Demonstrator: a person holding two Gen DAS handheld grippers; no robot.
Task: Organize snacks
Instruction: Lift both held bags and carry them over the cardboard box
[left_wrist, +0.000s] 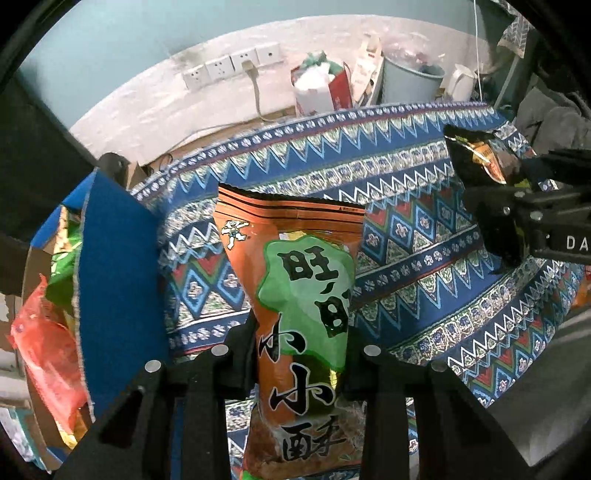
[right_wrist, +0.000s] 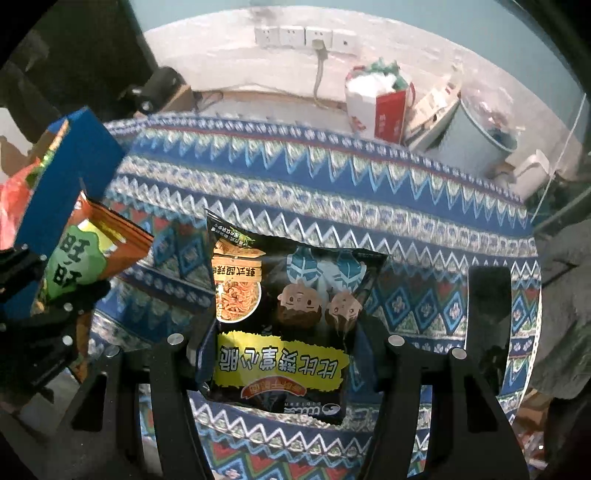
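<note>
My left gripper (left_wrist: 301, 354) is shut on an orange snack bag with a green label (left_wrist: 295, 302) and holds it upright above the patterned cloth. It also shows at the left of the right wrist view (right_wrist: 85, 258). My right gripper (right_wrist: 284, 343) is shut on a black snack bag with a yellow label (right_wrist: 284, 317), held upside down above the cloth. That bag and gripper show at the right of the left wrist view (left_wrist: 480, 155). A blue box (left_wrist: 118, 266) with several snack bags in it stands to the left.
A table under a blue zigzag cloth (right_wrist: 332, 192) fills both views. Behind it are a wall with sockets (right_wrist: 306, 37), a red and white bag (right_wrist: 380, 103), a pale bucket (right_wrist: 472, 133) and a white kettle (left_wrist: 460, 83).
</note>
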